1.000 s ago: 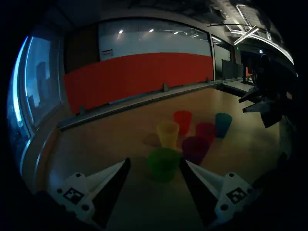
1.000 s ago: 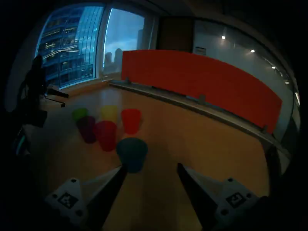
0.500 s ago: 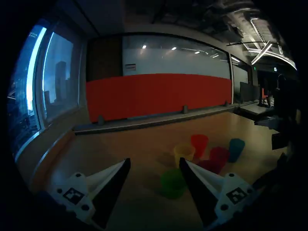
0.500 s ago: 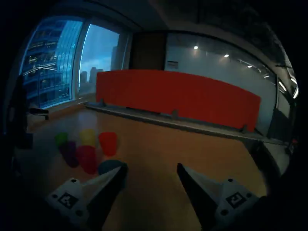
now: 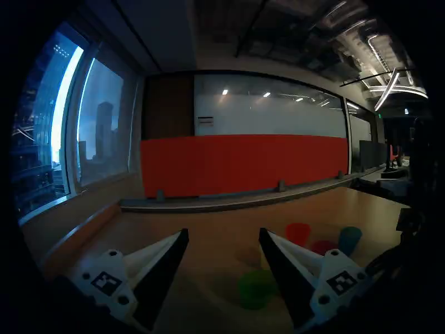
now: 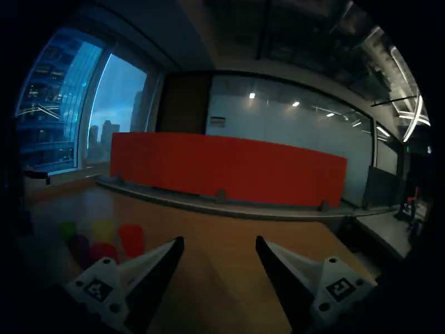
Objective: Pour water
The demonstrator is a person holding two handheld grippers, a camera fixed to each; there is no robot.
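Left tongs (image 5: 222, 231) and right tongs (image 6: 218, 239) both gape apart, empty, above the worktop (image 5: 217, 220) bearing clustered coloured cups (image 5: 255, 288).

One green cup (image 5: 256, 286), one yellow cup (image 6: 103, 229), one red cup (image 5: 297, 234), one dark red cup (image 5: 321, 246), one purple cup (image 6: 80, 247), one blue cup (image 5: 349, 239): six.
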